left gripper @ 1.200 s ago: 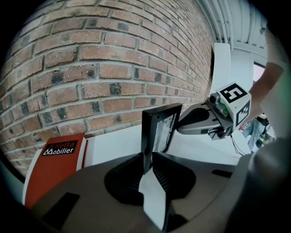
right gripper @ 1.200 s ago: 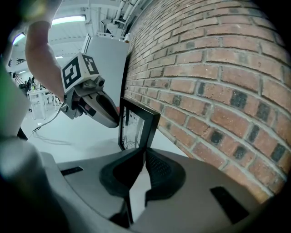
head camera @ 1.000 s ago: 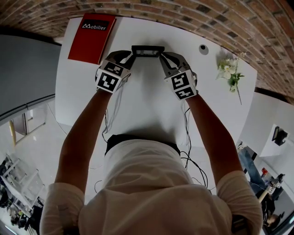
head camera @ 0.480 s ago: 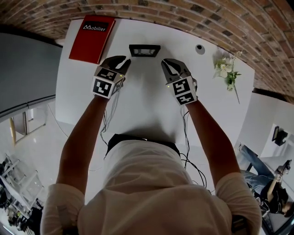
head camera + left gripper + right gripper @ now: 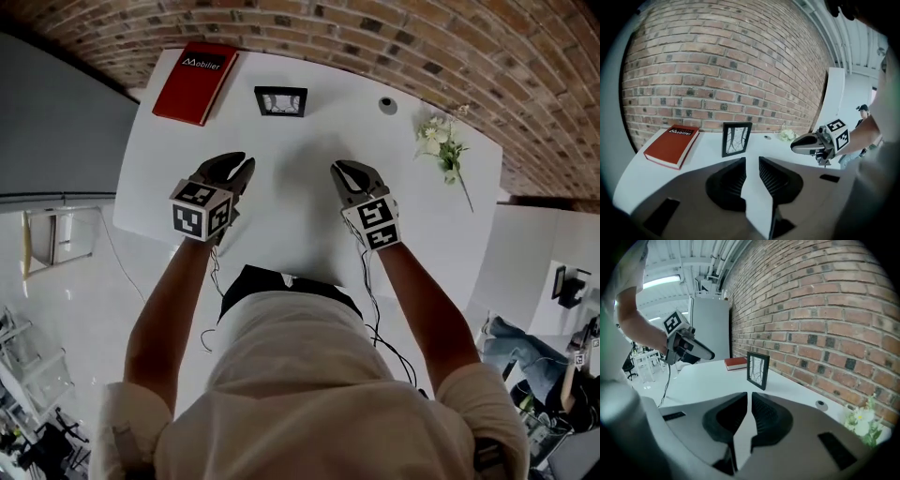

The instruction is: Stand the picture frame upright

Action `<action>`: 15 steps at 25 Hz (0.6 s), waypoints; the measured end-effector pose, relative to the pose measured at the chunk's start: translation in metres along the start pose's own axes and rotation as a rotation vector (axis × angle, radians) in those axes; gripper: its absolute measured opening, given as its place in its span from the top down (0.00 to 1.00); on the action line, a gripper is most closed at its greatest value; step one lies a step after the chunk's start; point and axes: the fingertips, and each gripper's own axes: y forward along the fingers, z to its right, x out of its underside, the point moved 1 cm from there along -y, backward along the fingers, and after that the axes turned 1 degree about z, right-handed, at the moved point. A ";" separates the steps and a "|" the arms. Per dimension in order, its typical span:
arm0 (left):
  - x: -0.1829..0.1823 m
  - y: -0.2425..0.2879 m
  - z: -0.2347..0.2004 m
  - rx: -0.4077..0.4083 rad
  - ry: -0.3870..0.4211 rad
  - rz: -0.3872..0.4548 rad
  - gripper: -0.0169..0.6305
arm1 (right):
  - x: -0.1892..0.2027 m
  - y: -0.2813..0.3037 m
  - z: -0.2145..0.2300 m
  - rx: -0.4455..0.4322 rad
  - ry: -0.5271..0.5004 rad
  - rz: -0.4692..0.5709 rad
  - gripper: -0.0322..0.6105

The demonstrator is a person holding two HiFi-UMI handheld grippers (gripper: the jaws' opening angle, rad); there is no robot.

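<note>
The black picture frame (image 5: 280, 100) stands upright at the back of the white table (image 5: 291, 220), close to the brick wall; it also shows in the left gripper view (image 5: 736, 138) and the right gripper view (image 5: 758, 370). My left gripper (image 5: 242, 167) hangs well in front of it, its jaws (image 5: 752, 161) opening with nothing between them. My right gripper (image 5: 339, 171) is level with it on the right, its jaws (image 5: 749, 395) a narrow gap apart and empty. Each gripper sees the other: the right (image 5: 799, 146), the left (image 5: 693, 348).
A red book (image 5: 197, 82) lies flat at the back left corner. A small round grey fitting (image 5: 386, 105) sits in the tabletop right of the frame. A sprig of white flowers (image 5: 441, 141) lies at the back right. Cables hang off the table's near edge.
Both grippers have let go of the frame's ends and pulled back toward me. The frame stays standing by the wall.
</note>
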 end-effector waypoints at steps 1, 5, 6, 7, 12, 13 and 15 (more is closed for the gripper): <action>0.005 -0.010 0.011 -0.003 -0.017 0.009 0.85 | 0.002 -0.011 -0.005 -0.006 0.009 0.008 0.91; 0.032 -0.049 0.050 -0.009 -0.057 0.020 0.84 | 0.016 -0.051 -0.032 -0.033 0.042 0.025 0.91; 0.040 -0.059 0.060 -0.004 -0.064 0.017 0.84 | 0.020 -0.059 -0.040 -0.040 0.048 0.027 0.91; 0.048 -0.070 0.069 0.003 -0.068 0.011 0.84 | 0.022 -0.068 -0.049 -0.045 0.054 0.030 0.91; 0.078 -0.117 0.110 0.078 -0.080 -0.001 0.84 | 0.033 -0.117 -0.090 -0.033 0.105 0.035 0.91; 0.082 -0.125 0.115 0.093 -0.081 0.001 0.84 | 0.034 -0.126 -0.098 -0.027 0.116 0.035 0.91; 0.090 -0.142 0.122 0.121 -0.082 0.007 0.84 | 0.037 -0.141 -0.116 -0.014 0.130 0.031 0.91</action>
